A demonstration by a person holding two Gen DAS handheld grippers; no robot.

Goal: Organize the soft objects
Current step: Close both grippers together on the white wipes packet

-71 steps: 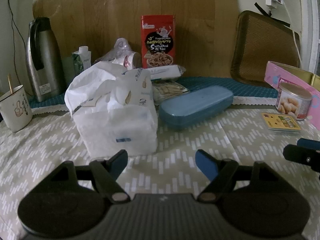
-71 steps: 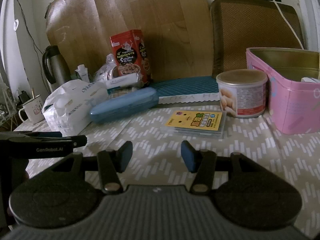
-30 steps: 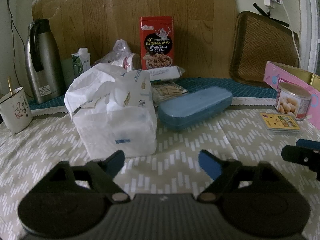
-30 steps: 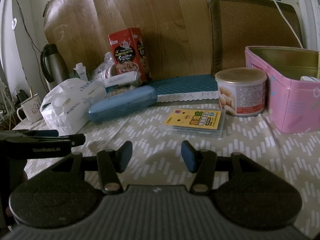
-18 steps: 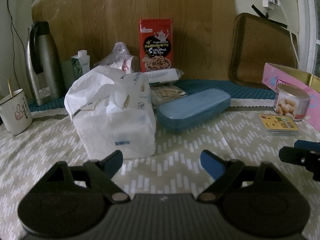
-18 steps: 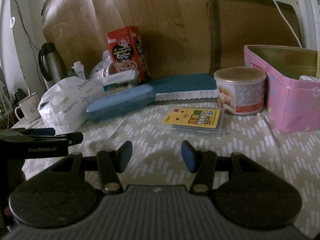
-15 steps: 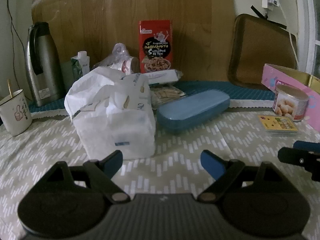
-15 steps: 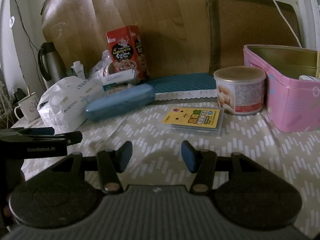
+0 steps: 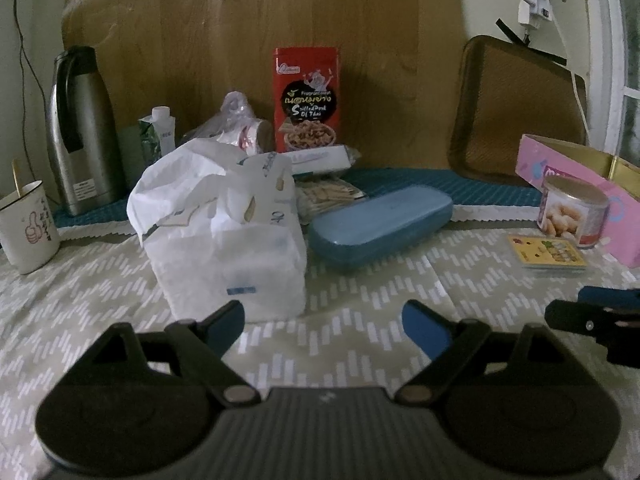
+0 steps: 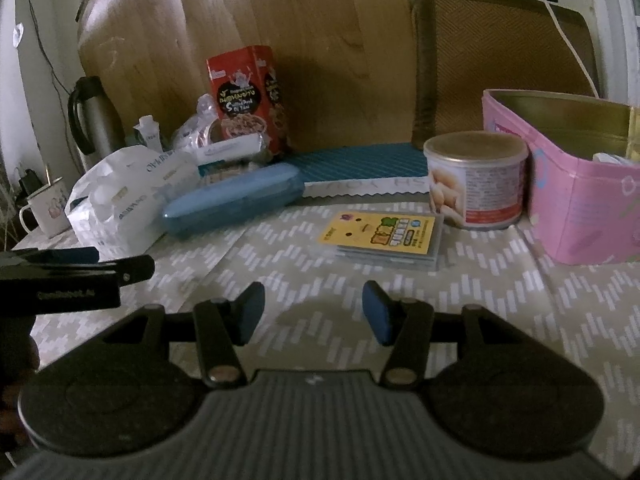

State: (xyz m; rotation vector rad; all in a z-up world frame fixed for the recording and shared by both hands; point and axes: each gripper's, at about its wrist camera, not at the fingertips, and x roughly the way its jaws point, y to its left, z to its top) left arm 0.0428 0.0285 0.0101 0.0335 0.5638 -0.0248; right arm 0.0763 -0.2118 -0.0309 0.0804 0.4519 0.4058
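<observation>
Tissues in a crinkly white plastic pack (image 9: 224, 240) sat on the table, which wore a beige cloth with little white dashes (image 9: 340, 308). In the left wrist view the pack stood at about 11 o'clock from the left gripper (image 9: 323, 322), just past its left blue fingertip. The left gripper held nothing, and its two blue pads (image 9: 424, 330) were wide apart.

At 1 o'clock from the left gripper lay a long blue hard case (image 9: 382, 226), just beside the tissue pack. Behind them, at 12 o'clock, a tall red snack box (image 9: 306, 100) stood upright against a big brown wooden board (image 9: 280, 20). At 10 o'clock stood a shiny metal jug with a black handle (image 9: 82, 132), and a white mug with a thumbs-up picture (image 9: 26, 228) sat at 9 o'clock with a stick in it.

The right gripper (image 10: 313, 312) hung over the cloth with its blue fingers (image 10: 376, 316) apart and nothing between them. At 12 o'clock from it lay a flat stack of yellow cards (image 10: 386, 236). A round tin with a tan lid (image 10: 476, 178) stood at 1 o'clock, just beside a pink metal box with a gold inside (image 10: 576, 200) at 2 o'clock. In this view the tissue pack (image 10: 120, 204) was at 10 o'clock, well apart from the right gripper. The left gripper's black tip (image 10: 76, 266) showed at 9 o'clock.
</observation>
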